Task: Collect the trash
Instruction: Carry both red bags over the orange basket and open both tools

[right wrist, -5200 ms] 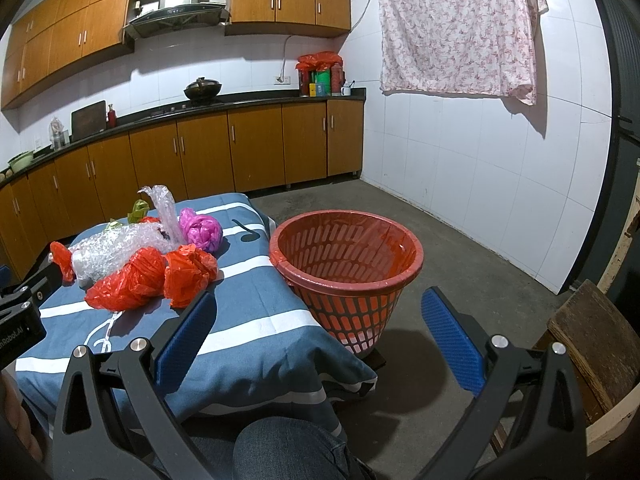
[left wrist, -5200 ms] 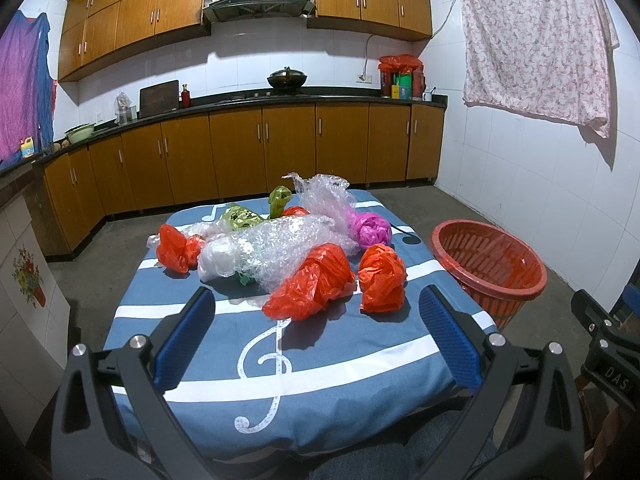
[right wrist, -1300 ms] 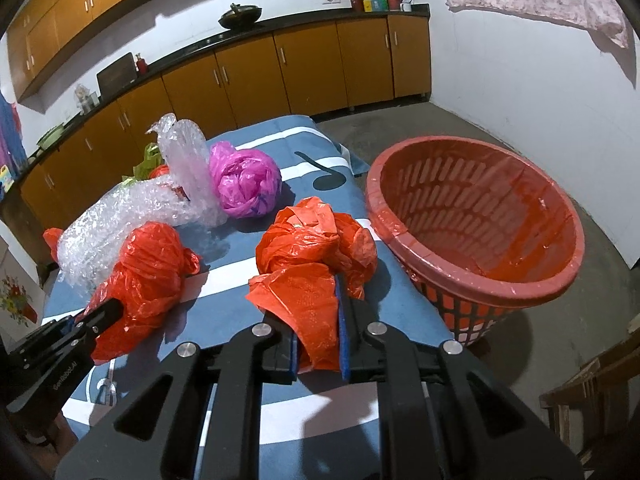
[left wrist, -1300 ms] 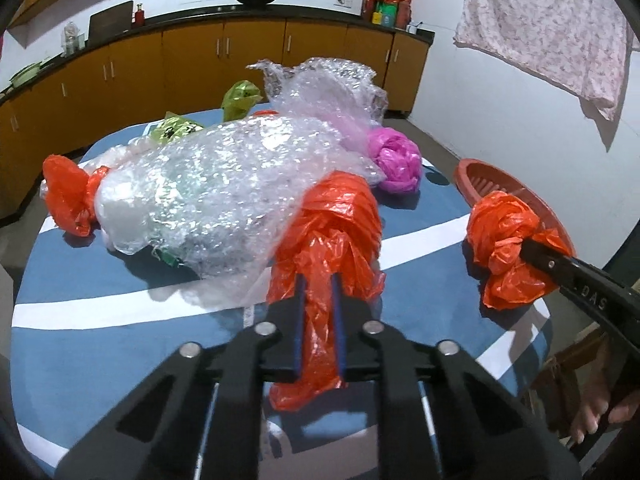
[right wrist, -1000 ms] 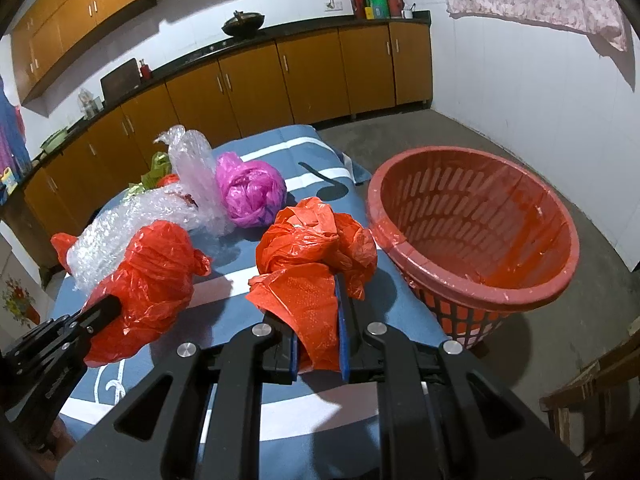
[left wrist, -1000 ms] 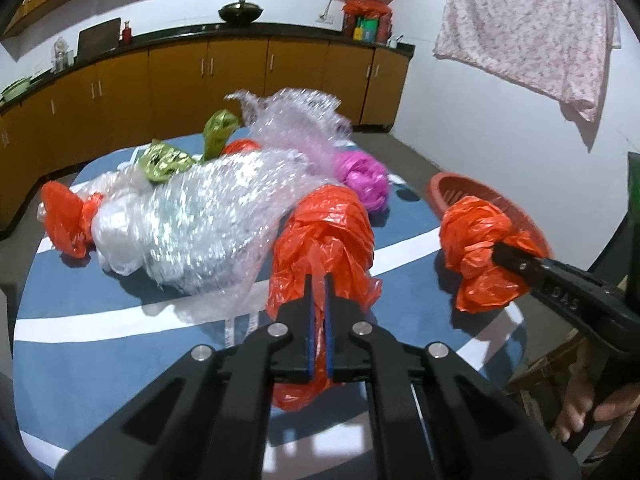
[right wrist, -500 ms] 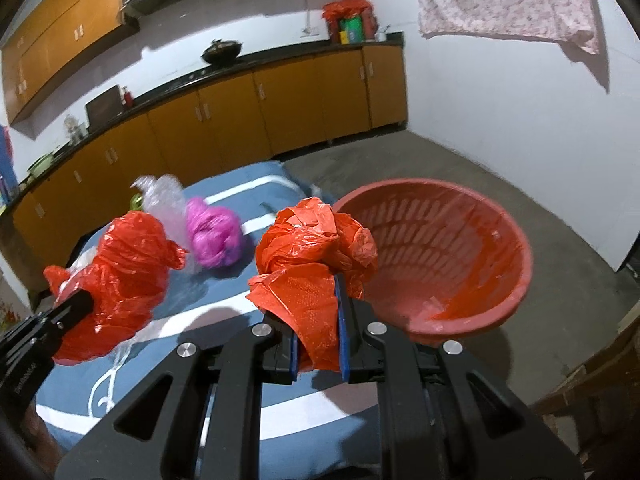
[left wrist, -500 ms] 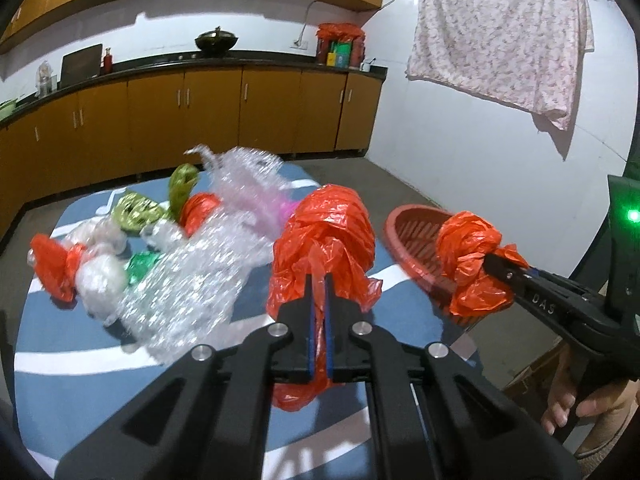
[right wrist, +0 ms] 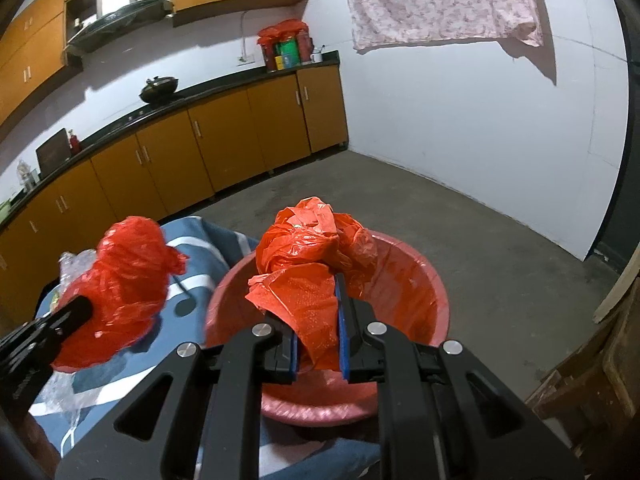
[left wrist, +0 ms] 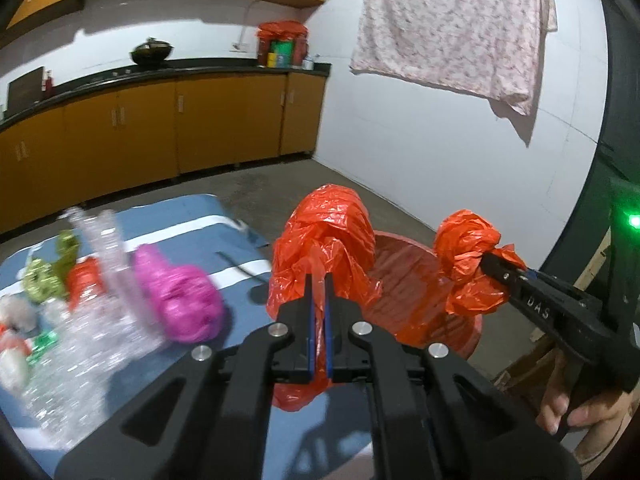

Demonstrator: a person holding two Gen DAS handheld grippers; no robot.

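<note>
Aloft, both hand-held grippers clamping orange bags, right hand-held gripper (right wrist: 316,344) over basket (right wrist: 432,280)

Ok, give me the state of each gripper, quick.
Left gripper: shut on the larger red bag.
Right gripper: shut on the smaller red bag, held over the red basket.

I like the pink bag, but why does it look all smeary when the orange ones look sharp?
In the left wrist view the pink bag and bubble wrap are motion-blurred, while the orange bag pinched in the left claw stays crisp. In the right wrist view the other orange bag is sharp, and the cabinets bend from the fisheye lens.
</note>
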